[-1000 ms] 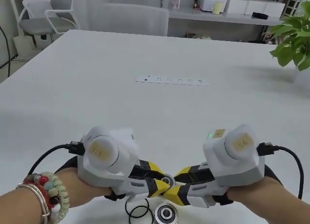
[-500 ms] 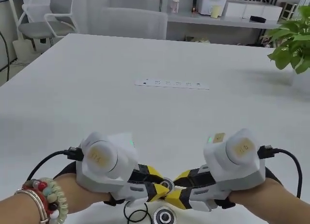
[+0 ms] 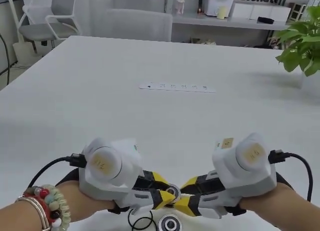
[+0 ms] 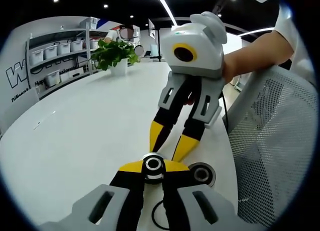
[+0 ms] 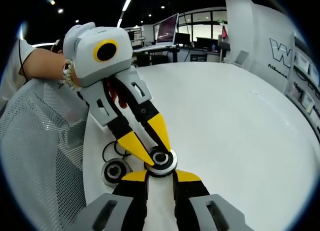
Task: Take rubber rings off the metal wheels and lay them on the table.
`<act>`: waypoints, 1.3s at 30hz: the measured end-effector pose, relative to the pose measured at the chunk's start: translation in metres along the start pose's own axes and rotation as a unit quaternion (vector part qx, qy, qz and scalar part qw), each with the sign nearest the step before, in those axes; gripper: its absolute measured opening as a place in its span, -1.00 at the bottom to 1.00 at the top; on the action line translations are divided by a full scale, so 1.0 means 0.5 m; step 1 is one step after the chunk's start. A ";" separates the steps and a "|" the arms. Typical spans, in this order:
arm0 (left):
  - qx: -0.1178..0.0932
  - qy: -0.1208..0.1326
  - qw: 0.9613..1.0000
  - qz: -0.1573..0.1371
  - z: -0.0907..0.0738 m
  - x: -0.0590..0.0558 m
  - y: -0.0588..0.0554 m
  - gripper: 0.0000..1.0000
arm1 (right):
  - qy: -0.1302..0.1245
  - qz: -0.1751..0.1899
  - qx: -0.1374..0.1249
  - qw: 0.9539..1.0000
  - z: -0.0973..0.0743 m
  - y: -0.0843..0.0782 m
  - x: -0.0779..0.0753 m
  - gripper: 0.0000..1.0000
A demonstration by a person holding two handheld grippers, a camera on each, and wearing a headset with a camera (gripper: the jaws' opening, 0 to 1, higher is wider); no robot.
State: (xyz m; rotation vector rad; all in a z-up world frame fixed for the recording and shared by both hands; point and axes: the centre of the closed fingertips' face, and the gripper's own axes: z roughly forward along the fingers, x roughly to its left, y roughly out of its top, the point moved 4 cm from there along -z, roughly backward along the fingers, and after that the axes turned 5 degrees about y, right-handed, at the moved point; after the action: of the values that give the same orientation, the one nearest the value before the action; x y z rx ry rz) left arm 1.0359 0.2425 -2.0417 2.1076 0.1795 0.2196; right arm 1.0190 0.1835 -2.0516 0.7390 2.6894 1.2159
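A small metal wheel (image 3: 172, 192) hangs just above the near table edge, held between both grippers. My left gripper (image 3: 167, 195) comes in from the left, and its yellow tips are shut on the wheel (image 4: 153, 165). My right gripper (image 3: 179, 197) meets it from the right, tips pressed against the rim of the same wheel (image 5: 162, 160), which has a dark ring around it. A second metal wheel (image 3: 170, 223) lies flat on the table below them. Loose black rubber rings (image 3: 142, 220) lie just to its left.
A white power strip (image 3: 177, 85) lies mid-table. A potted green plant (image 3: 302, 38) stands at the far right. Chairs (image 3: 140, 22) stand at the far edge, with a shelf behind them. A mesh chair back (image 4: 270, 141) is close behind the grippers.
Both grippers stay joined at the wheel. The head view has tilted a little, so the grippers sit slightly lower in the picture.
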 end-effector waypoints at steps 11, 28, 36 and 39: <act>0.000 0.001 1.000 -0.001 0.000 0.000 -0.001 -0.84 | -0.006 -0.009 0.012 1.000 -0.003 -0.007 -0.003 -0.88; -0.001 0.002 1.000 -0.002 0.000 0.001 0.000 -0.84 | -0.026 0.050 0.024 0.998 -0.005 -0.008 -0.016 -1.00; -0.003 0.002 1.000 -0.001 0.000 0.002 0.001 -0.84 | -0.028 0.136 -0.003 0.990 -0.015 -0.008 -0.026 -1.00; -0.005 0.001 1.000 -0.001 0.000 0.002 0.001 -0.84 | -0.028 0.180 -0.021 0.983 -0.020 -0.007 -0.029 -1.00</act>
State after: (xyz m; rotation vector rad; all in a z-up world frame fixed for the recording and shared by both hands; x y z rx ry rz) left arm 1.0368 0.2423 -2.0413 2.0972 0.1819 0.2206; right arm 1.0277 0.1678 -2.0492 1.2735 2.5475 1.2923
